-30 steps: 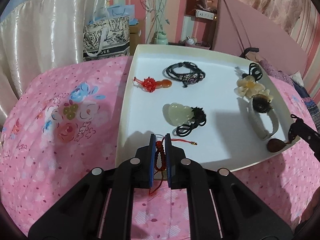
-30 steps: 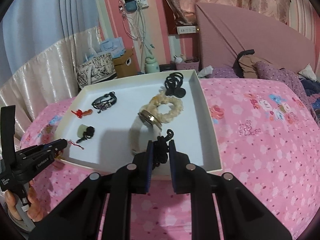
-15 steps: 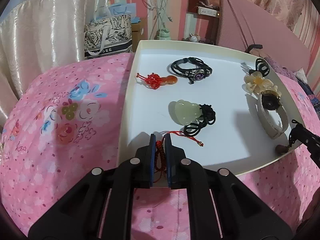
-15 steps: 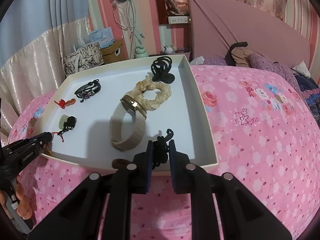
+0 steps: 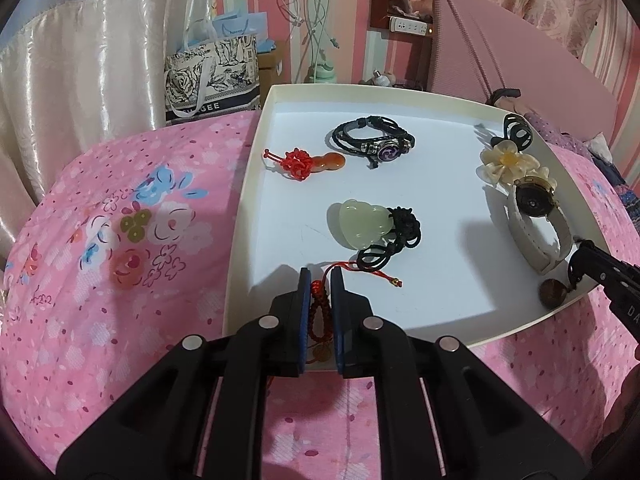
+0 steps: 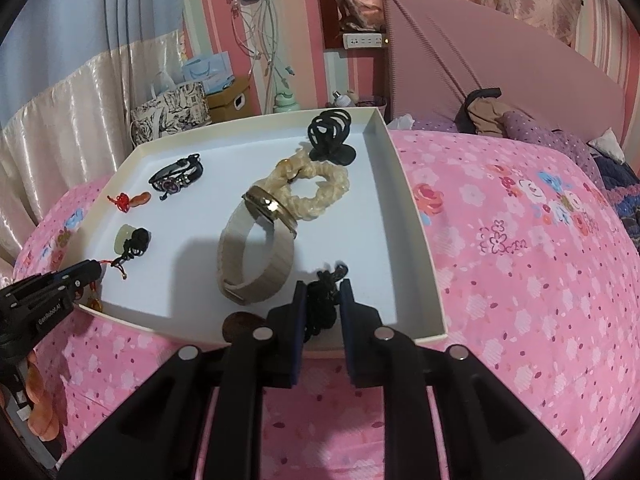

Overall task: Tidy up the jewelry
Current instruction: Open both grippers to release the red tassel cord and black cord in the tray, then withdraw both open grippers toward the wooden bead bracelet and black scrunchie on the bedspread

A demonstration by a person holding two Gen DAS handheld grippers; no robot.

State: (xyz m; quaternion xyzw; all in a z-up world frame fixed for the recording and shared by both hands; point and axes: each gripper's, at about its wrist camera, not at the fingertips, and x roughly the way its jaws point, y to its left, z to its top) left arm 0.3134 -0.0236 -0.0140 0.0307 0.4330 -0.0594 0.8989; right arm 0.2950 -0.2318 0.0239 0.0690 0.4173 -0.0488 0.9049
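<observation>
A white tray (image 5: 248, 184) lies on the pink bed. My left gripper (image 5: 320, 280) is shut on a red beaded cord (image 5: 318, 312) over the tray's near edge, and the cord's free end trails onto the tray floor. My right gripper (image 6: 323, 288) holds a black cord (image 6: 322, 304) above the tray's near right corner. Its jaws are opening, but the pads still touch the cord. A brown disc pendant (image 6: 240, 324) hangs from that cord at the rim. In the tray lie a jade pendant (image 5: 362, 222), a red knot charm (image 5: 304, 162) and a black bracelet (image 5: 374, 140).
A beige-strapped watch (image 6: 256, 256), a cream scrunchie (image 6: 316, 188) and a black hair claw (image 6: 330, 136) fill the tray's right side. A printed bag (image 5: 212, 76) stands behind the bed at the left. Pillows and clothes (image 6: 488, 114) lie by the headboard.
The right gripper has eased slightly forward over the tray's near edge and its pads stand a touch wider. The left gripper keeps its grip and place.
</observation>
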